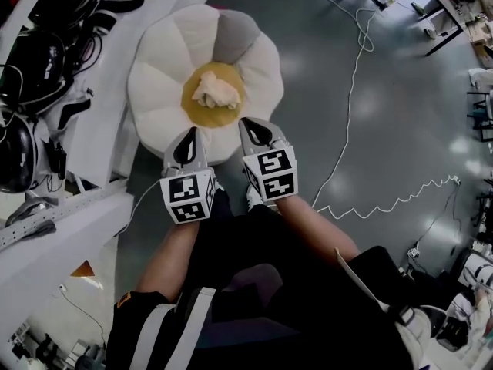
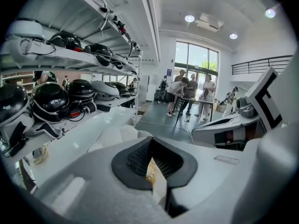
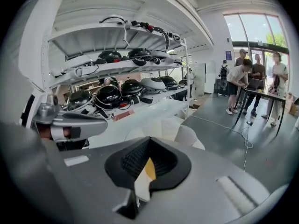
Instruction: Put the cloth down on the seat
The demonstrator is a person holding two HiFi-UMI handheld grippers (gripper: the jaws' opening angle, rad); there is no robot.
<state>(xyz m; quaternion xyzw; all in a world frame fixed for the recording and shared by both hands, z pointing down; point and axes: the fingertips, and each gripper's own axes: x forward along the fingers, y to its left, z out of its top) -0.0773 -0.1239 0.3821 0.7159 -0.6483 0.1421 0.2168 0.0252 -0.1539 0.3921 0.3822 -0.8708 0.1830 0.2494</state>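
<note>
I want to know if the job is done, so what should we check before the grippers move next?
1. Cloth lies on the yellow middle of the seat: ok.
2. Left gripper has let go, jaws together on nothing: ok.
3. Right gripper has let go, jaws together on nothing: ok.
4. Both grippers are apart from the cloth, at the seat's near edge: ok.
5. Cloth is spread flat: not ok, it sits bunched up.
6. Seat stands steady on the floor: cannot tell.
</note>
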